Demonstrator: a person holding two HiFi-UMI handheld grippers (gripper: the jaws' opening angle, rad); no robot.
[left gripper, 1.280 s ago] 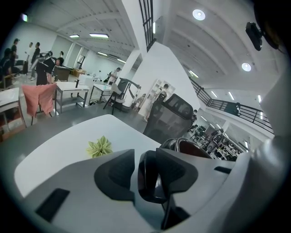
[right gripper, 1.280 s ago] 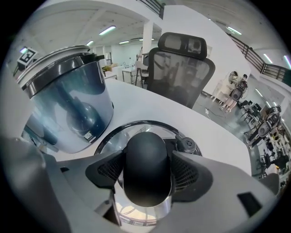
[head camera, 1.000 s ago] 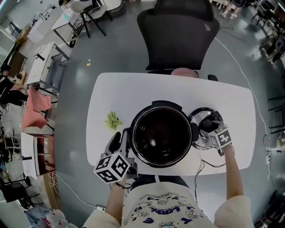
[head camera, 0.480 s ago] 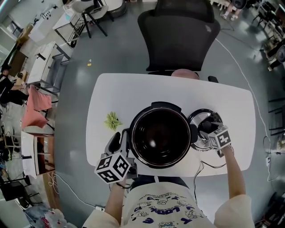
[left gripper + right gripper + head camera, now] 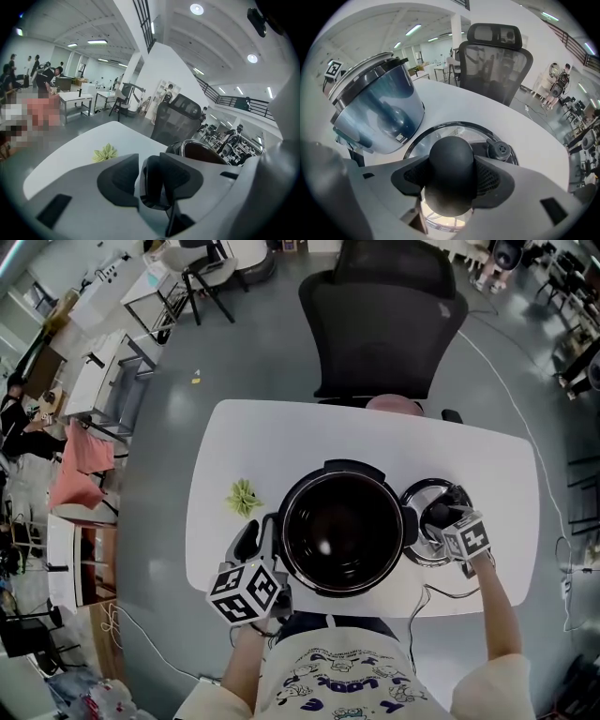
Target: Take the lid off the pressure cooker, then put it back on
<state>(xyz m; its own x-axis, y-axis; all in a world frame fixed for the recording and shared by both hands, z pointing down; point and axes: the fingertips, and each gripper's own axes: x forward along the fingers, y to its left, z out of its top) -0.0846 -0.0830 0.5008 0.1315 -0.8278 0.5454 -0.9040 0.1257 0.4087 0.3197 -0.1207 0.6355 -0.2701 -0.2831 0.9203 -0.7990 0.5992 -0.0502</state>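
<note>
Head view showed the open pressure cooker near the front edge of the white surface. Its lid lay flat just beside it, toward the right edge. The right tool was clenched on the lid's round black knob. The left tool had just been closing and gripped the cooker's black side handle. A green leafy thing lay near the left edge.

L gripper closing, R gripper clamped
</note>
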